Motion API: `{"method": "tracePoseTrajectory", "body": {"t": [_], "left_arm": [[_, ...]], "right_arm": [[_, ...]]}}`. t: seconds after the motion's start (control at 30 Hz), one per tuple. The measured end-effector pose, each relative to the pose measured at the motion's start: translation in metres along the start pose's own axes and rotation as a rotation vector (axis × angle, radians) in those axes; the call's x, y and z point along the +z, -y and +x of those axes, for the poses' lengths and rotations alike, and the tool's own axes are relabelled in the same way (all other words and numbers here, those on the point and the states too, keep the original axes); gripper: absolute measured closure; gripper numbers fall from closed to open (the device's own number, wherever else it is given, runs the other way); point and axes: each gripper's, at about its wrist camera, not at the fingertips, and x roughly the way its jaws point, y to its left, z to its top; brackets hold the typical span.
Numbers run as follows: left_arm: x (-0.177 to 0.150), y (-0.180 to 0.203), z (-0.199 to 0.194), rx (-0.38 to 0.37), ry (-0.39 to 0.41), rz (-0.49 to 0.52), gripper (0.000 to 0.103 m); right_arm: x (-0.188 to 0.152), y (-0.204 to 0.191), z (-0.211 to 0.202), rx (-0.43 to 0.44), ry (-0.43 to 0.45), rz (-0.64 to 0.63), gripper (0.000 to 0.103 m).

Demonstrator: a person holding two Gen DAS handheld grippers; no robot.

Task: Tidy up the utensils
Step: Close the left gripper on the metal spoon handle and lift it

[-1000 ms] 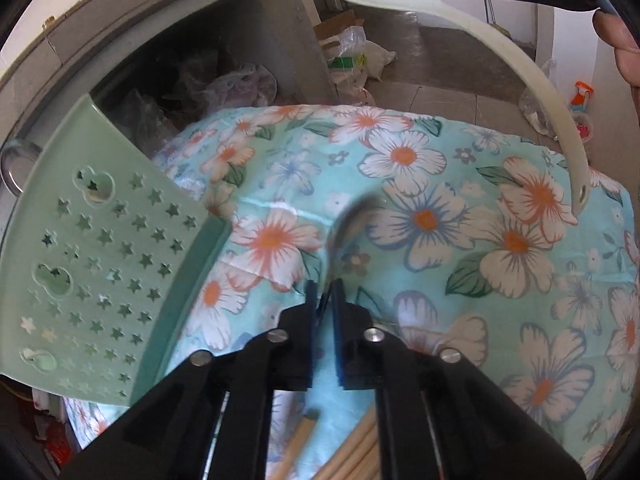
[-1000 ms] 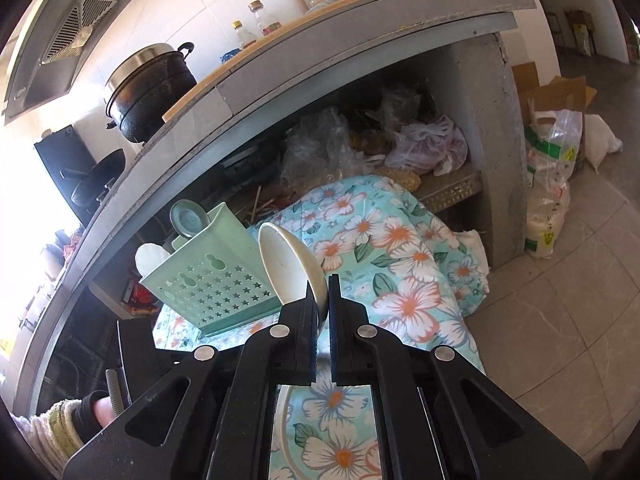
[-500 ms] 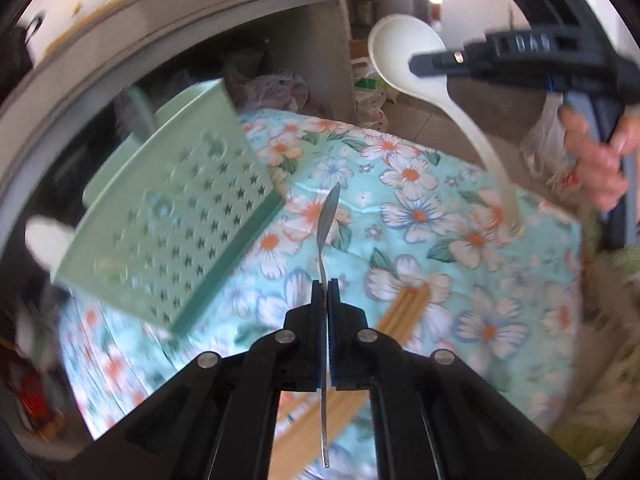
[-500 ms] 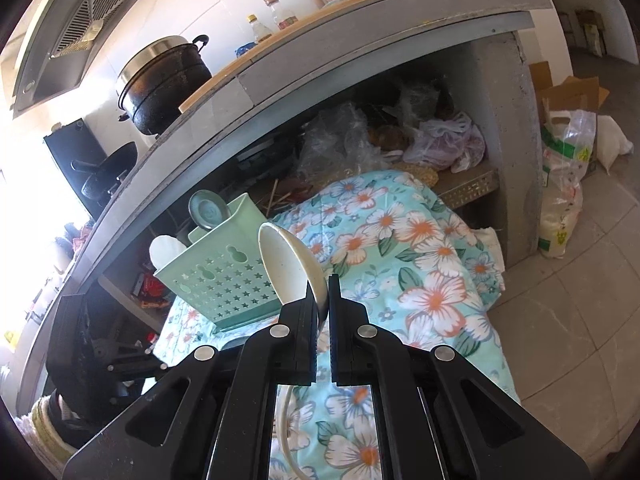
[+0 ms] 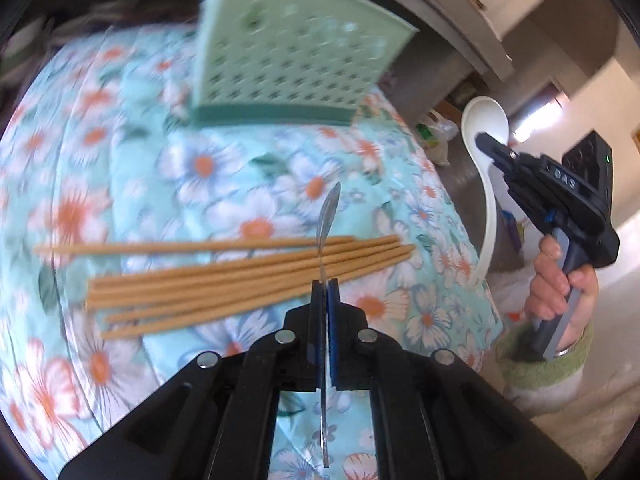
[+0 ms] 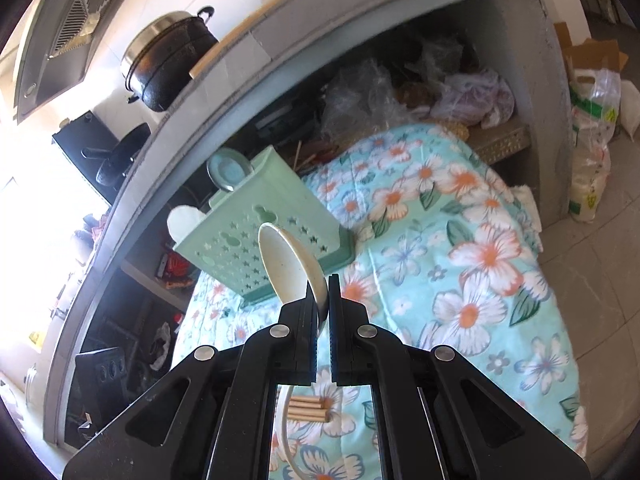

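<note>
1. Clamping a thin metal spoon (image 5: 327,216) edge-on between the closed fingers of the left gripper (image 5: 324,286) — bowl sticking out ahead of the fingertips, handle running back under the jaws.
2. Lying just beyond and beneath those fingertips: a bundle of wooden chopsticks (image 5: 240,276), crosswise on the floral tablecloth (image 5: 120,208), one stick a little apart on the far side.
3. Standing farther ahead of the left fingers: a green perforated utensil holder (image 5: 292,60), blurred, its base resting on the cloth.
4. Pinching a white plastic ladle (image 6: 290,264) at the neck between the nearly closed fingers of the right gripper (image 6: 323,284) — bowl rising just past the fingertips, handle curving down behind and below them.
5. Showing off to the right of the left fingers: the same ladle (image 5: 486,148) in the right gripper (image 5: 490,148), gripped by a hand (image 5: 560,280) in a green-cuffed sleeve.
6. Sitting just beyond the right fingertips, behind the ladle bowl: the utensil holder (image 6: 256,240), already carrying a round-bowled spoon (image 6: 228,170) and a white utensil (image 6: 184,220) at its far rim.
7. Peeking out below the right fingers: chopstick ends (image 6: 306,408) on the cloth.
</note>
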Motion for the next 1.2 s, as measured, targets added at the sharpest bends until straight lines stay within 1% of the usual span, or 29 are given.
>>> {"method": "tracePoseTrajectory", "body": {"t": [0.13,0.23,0.3,0.4,0.43,0.63,0.7,0.8,0.83,1.0,1.17,1.2], "left_arm": [[-0.011,-0.013,-0.001,0.022,0.016,-0.068,0.101],[-0.014,-0.017,-0.009,0.015,0.045,-0.099,0.1],[-0.014,-0.019,-0.018,0.014,0.067,-0.106,0.093],[-0.009,-0.017,-0.027,0.025,0.098,-0.087,0.084],[-0.006,-0.017,-0.029,0.031,0.106,-0.074,0.083],[0.024,-0.011,-0.024,0.12,0.124,0.038,0.07],[0.032,-0.012,-0.016,0.156,0.101,0.079,0.066],[0.042,-0.015,-0.001,0.181,0.037,0.148,0.065],[0.045,-0.017,0.003,0.177,0.013,0.167,0.065],[0.061,-0.026,0.017,0.054,-0.089,0.192,0.065],[0.07,-0.032,0.029,-0.003,-0.149,0.186,0.065],[0.071,-0.033,0.03,-0.015,-0.155,0.187,0.068]], "right_arm": [[-0.008,0.006,0.018,-0.033,-0.06,0.018,0.1],[-0.015,0.01,0.029,-0.064,-0.098,0.022,0.1],[-0.018,0.013,0.034,-0.081,-0.118,0.023,0.1],[-0.019,0.015,0.038,-0.088,-0.136,0.029,0.1],[-0.02,0.015,0.039,-0.089,-0.139,0.029,0.1],[-0.02,0.016,0.043,-0.089,-0.154,0.028,0.1],[-0.02,0.017,0.046,-0.091,-0.158,0.028,0.1],[-0.019,0.017,0.048,-0.093,-0.162,0.035,0.1],[-0.019,0.018,0.048,-0.094,-0.163,0.035,0.1],[-0.018,0.019,0.049,-0.095,-0.164,0.038,0.1],[-0.017,0.021,0.051,-0.088,-0.165,0.045,0.1],[-0.017,0.022,0.051,-0.087,-0.167,0.045,0.1]]}}
